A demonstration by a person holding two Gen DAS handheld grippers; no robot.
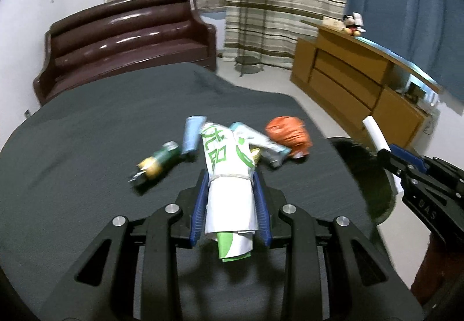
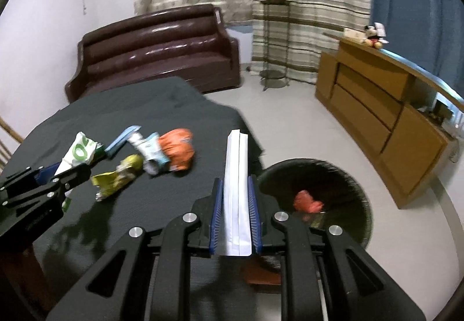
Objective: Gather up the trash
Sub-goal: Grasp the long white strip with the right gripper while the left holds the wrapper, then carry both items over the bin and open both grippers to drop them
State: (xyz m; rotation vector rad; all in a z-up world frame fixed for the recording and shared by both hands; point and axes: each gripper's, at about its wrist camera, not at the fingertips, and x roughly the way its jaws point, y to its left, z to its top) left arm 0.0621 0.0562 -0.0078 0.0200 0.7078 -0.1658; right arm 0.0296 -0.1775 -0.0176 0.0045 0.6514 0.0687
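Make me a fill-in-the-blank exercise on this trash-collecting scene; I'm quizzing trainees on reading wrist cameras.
1. The left gripper is shut on a white wrapper printed in ____.
2. The right gripper is shut on a long folded ____ paper strip.
3. The round black bin beside the dark cloth-covered table already holds a crumpled ____ piece.
4. A crumpled ____ bag lies on the table.

Missing words: green; white; red; orange

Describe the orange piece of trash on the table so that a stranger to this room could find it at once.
Start at the table covered by a dark cloth, in front of the brown sofa. A small cluster of trash lies on it; the crumpled orange bag sits at the end nearest the black bin, touching a white and blue wrapper. It is the only orange, balled-up item on the cloth.
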